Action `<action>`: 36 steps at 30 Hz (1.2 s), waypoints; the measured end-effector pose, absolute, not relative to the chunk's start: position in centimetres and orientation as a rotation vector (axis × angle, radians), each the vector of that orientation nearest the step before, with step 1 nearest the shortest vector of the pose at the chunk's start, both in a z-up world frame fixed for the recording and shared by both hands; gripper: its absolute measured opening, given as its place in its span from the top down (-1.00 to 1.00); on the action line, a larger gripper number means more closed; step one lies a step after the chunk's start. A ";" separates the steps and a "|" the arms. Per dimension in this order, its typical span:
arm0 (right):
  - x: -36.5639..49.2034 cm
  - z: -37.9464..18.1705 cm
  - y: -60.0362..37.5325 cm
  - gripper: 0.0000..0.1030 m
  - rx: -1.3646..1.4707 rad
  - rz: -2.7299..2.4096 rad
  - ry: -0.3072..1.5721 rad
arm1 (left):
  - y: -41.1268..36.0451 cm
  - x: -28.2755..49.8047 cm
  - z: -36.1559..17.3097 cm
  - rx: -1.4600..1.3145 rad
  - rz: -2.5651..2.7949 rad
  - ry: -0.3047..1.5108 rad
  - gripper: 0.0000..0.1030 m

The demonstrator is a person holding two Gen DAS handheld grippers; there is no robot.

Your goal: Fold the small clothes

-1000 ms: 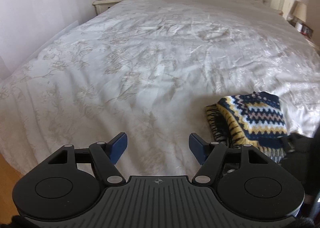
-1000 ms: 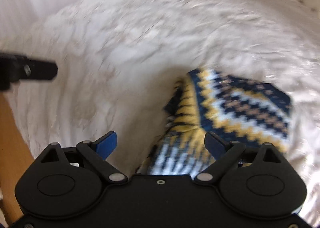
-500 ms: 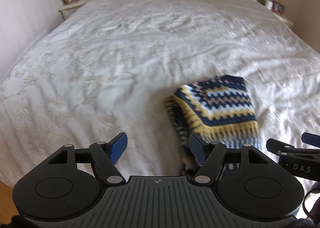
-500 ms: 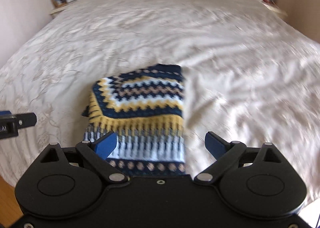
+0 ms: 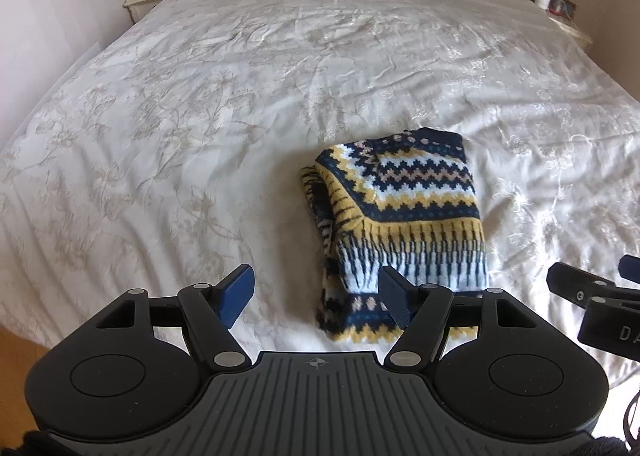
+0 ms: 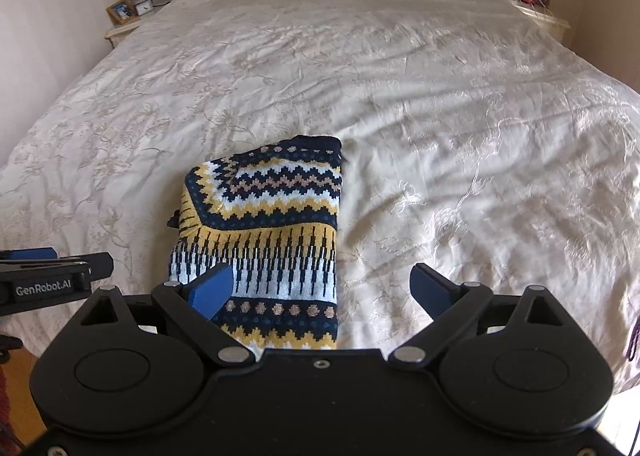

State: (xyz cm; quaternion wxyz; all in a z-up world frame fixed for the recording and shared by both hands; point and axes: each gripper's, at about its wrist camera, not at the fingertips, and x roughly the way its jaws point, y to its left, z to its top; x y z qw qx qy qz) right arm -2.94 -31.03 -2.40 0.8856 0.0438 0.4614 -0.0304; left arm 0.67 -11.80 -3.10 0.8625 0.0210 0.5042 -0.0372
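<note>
The folded sweater (image 5: 400,224) lies on the bed (image 5: 200,116), long side pointing to 12 o'clock. It sits at 1 o'clock from the spread left gripper (image 5: 316,292), 11 o'clock from the spread right gripper (image 6: 322,290). Both look equally near.

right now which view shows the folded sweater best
The right wrist view: the sweater lies almost unobstructed, one fingertip over its near edge. In the left wrist view, the left gripper's finger hides its near right corner.
</note>
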 end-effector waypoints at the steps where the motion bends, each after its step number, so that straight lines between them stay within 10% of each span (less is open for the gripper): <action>1: -3.2 -2.1 -31.2 -0.85 0.090 -0.058 0.956 | -12.0 0.3 -3.0 0.038 -0.075 1.061 -0.31; 36: -8.0 -0.1 -33.4 -0.85 0.096 -0.009 0.909 | -15.8 -6.2 -1.3 0.032 -0.021 1.076 -0.31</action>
